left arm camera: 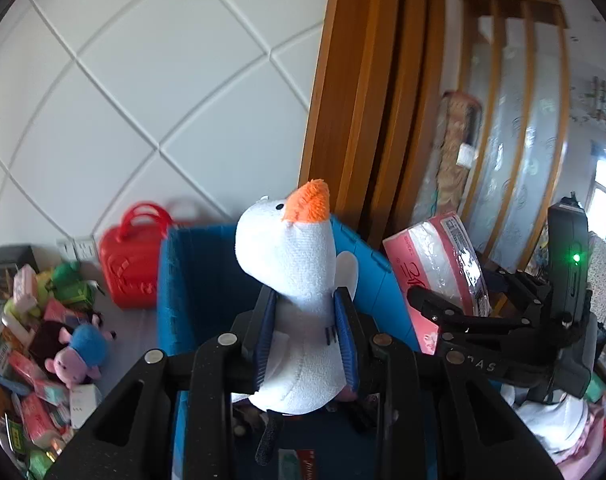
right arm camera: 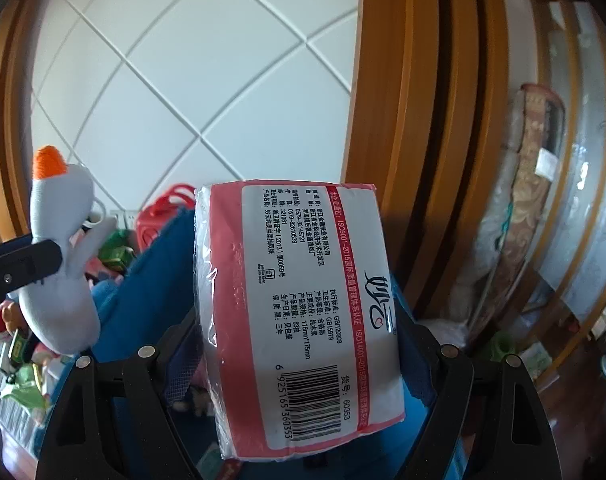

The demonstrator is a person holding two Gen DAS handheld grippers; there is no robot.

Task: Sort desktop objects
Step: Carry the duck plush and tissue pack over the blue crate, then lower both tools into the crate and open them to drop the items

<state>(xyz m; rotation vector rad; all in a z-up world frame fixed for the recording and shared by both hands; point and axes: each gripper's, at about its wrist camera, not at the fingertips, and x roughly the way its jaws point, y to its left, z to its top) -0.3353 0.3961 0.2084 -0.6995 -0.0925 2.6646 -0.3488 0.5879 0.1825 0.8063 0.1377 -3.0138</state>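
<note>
A plush goose (left arm camera: 293, 300) is clamped by the left gripper (left arm camera: 307, 332) above the blue bin (left arm camera: 191, 280). A tissue pack (right arm camera: 299, 320) is clamped by the right gripper (right arm camera: 303, 360) over the same bin, its lower end cut off. Bin contents are mostly hidden.

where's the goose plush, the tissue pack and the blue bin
goose plush (left arm camera: 299, 280): left wrist view, on its white chest.
tissue pack (right arm camera: 303, 320): right wrist view, on its printed label.
blue bin (left arm camera: 191, 280): left wrist view, on its inner left wall.

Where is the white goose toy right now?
The white goose plush is clamped in the left gripper, held above the blue bin, with the pink tissue pack to its right.
</note>
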